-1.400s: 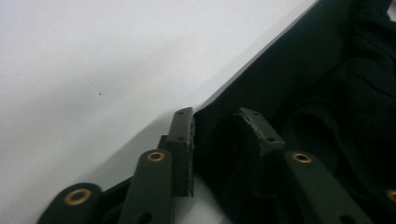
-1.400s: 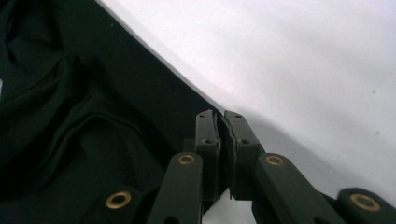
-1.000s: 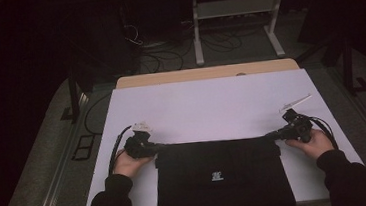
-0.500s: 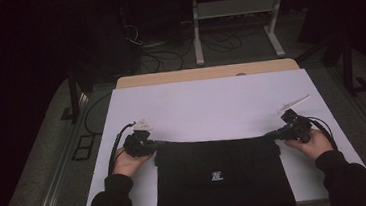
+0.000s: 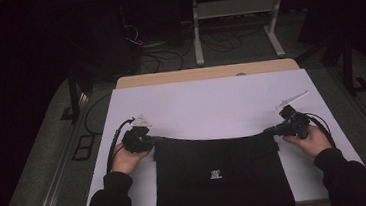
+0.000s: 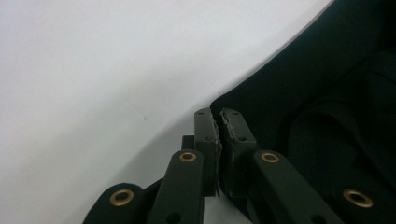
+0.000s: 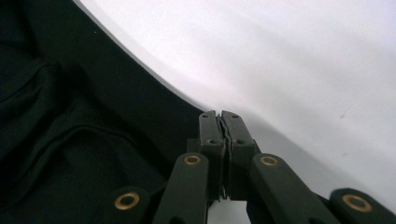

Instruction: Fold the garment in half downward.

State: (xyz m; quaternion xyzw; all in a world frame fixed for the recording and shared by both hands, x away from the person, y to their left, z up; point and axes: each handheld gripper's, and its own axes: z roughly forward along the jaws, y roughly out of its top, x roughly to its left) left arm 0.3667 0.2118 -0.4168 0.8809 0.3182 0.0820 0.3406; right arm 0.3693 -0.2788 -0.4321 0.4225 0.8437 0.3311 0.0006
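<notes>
A black garment point(image 5: 219, 172) with a small white logo lies on the white table cover point(image 5: 211, 105) at the near edge, its far hem stretched between both hands. My left gripper point(image 5: 150, 141) is shut on the garment's far left corner, and its pads point(image 6: 208, 133) pinch the black cloth point(image 6: 317, 107) edge. My right gripper point(image 5: 270, 132) is shut on the far right corner, where the pads point(image 7: 233, 130) clamp the cloth point(image 7: 79, 121). The hem sags slightly in the middle between the two grips.
Beyond the white cover, a strip of wooden tabletop point(image 5: 208, 73) shows at the far edge. A white metal stand point(image 5: 236, 13) and loose cables point(image 5: 166, 54) sit on the dark floor behind. The far half of the cover lies bare.
Both grippers have pulled the garment's far hem a little farther from the near edge and held it taut; the grips stay shut.
</notes>
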